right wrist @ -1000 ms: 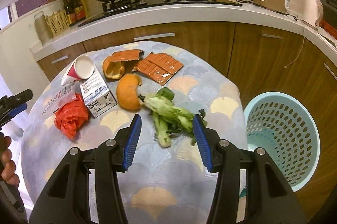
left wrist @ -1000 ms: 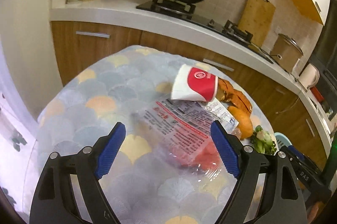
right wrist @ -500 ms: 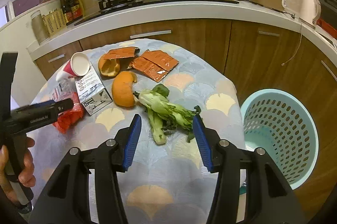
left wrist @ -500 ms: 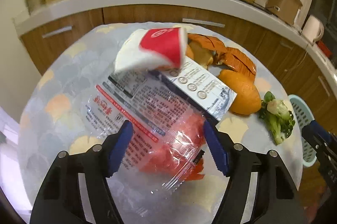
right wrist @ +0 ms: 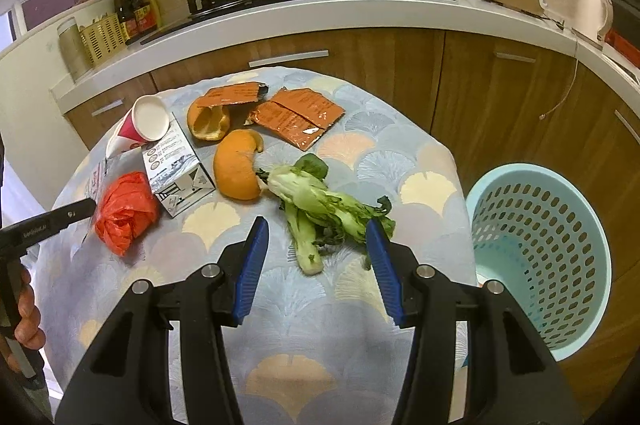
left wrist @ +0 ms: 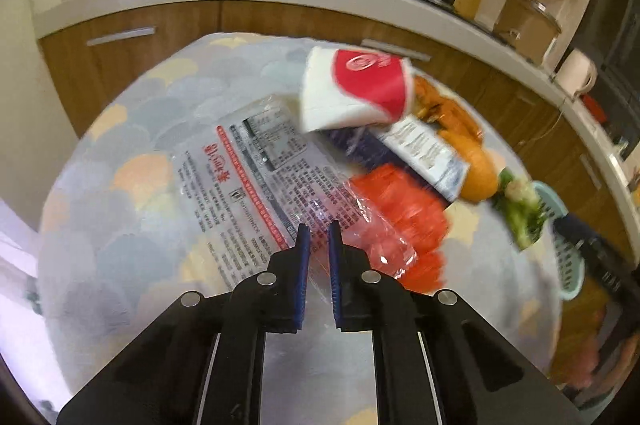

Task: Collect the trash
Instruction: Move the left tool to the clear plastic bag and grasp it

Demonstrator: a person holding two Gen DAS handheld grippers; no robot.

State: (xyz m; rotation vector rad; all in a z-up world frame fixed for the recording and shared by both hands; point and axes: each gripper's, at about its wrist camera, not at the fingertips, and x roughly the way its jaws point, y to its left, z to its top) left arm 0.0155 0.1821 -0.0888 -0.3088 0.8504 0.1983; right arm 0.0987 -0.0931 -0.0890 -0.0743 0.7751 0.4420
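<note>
Two-handed over the round, fan-patterned surface (right wrist: 400, 153). Clamping the left tool (left wrist: 318, 229) onto the near edge of the clear printed wrapper (left wrist: 256, 177), having just been drawing its jaws in to a narrow slit, with the thin film caught between the blue pads. Pointing that tool steeply down at the wrapper, which is lying flat on the surface with a crumpled red plastic bag (left wrist: 404, 209) on its right part. Looking past these at a red-and-white paper cup (left wrist: 356, 89) lying on its side at the wrapper's far edge, touching a printed carton (left wrist: 424, 153), with orange peel (left wrist: 476, 173) just beyond the carton. Holding the right tool (right wrist: 318, 225) released and grasping nothing, jaws standing well apart, hovering in front of the wilted greens (right wrist: 320, 197), whose stalk end is showing between the two fingers. Leaving two orange sachets (right wrist: 296, 117) farther back on the surface. Keeping a pale blue perforated basket (right wrist: 540, 265) on the floor just beside the surface's right edge. Gripping the left tool's handle with a bare hand (right wrist: 28, 321) at the left margin of the right view.
</note>
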